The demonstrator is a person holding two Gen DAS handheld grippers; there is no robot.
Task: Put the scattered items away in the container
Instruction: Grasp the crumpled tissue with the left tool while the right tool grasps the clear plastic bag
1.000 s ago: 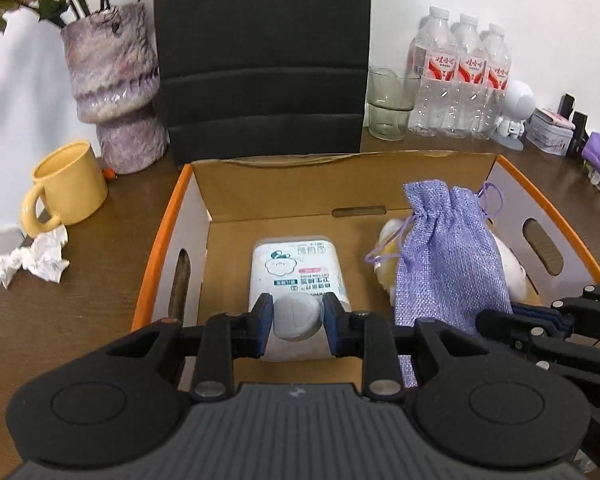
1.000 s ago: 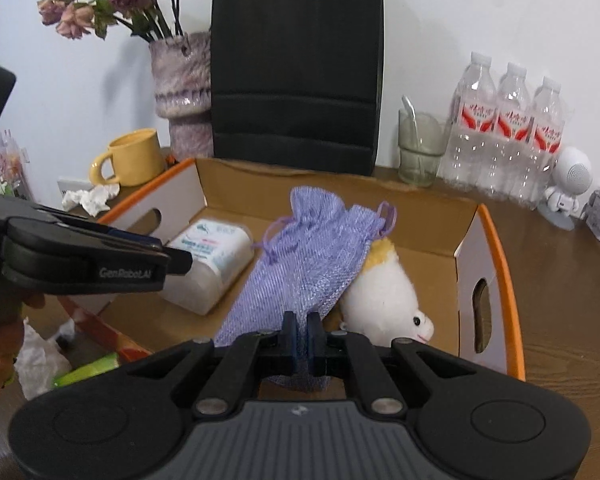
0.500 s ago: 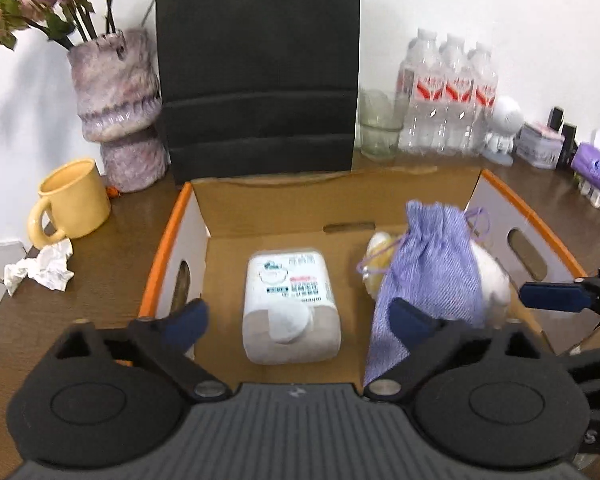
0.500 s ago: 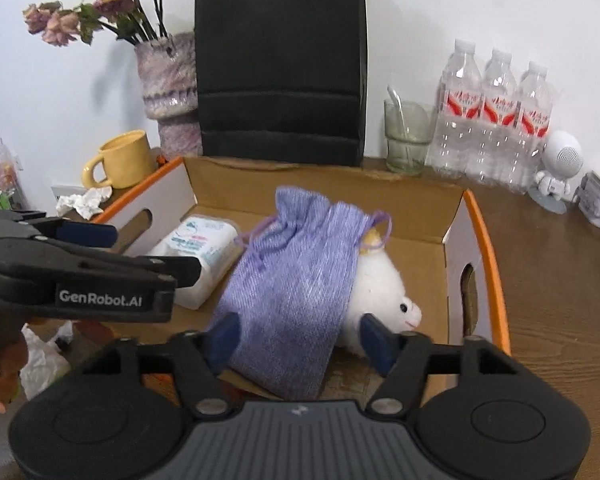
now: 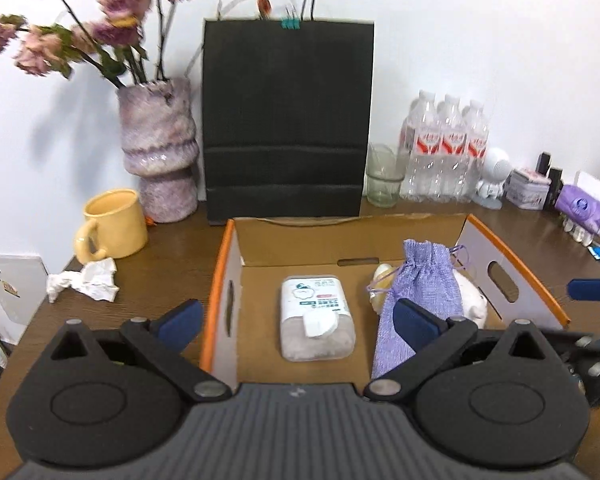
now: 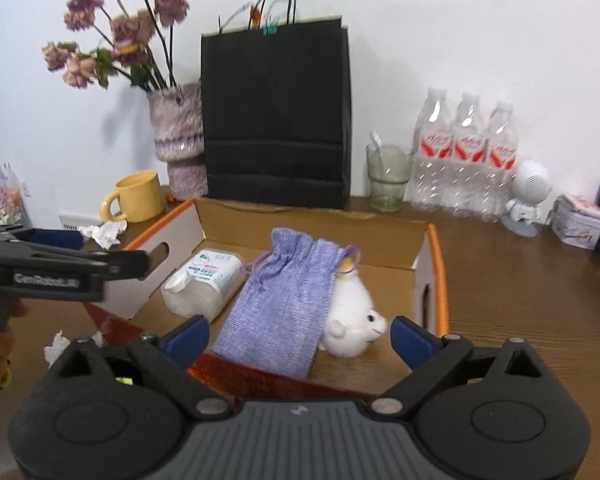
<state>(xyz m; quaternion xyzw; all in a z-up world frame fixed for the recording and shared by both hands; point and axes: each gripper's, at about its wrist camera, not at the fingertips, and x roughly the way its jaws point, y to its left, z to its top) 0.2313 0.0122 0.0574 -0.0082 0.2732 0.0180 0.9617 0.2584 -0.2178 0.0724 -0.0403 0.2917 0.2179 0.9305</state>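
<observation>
An orange-rimmed cardboard box (image 5: 219,280) (image 6: 437,272) holds three things. A white cotton swab box (image 5: 316,312) (image 6: 206,280) lies at its left. A purple drawstring pouch (image 5: 424,280) (image 6: 284,296) leans on a white plush toy (image 5: 475,302) (image 6: 352,314) at its right. My left gripper (image 5: 296,320) hovers open above the near edge, clear of the swab box. The jaws of my right gripper (image 6: 300,338) are opening, raised above the pouch and not touching it.
Behind the box stand a black paper bag (image 5: 288,120), a vase of dried flowers (image 5: 160,152), a yellow mug (image 5: 114,226), a glass (image 5: 384,180) and water bottles (image 5: 444,152). Crumpled tissue (image 5: 84,284) lies at the left. Small items line the far right.
The left gripper opened and let go of the swab box. The right gripper opened and let go of the pouch. Both drew back and up from the box.
</observation>
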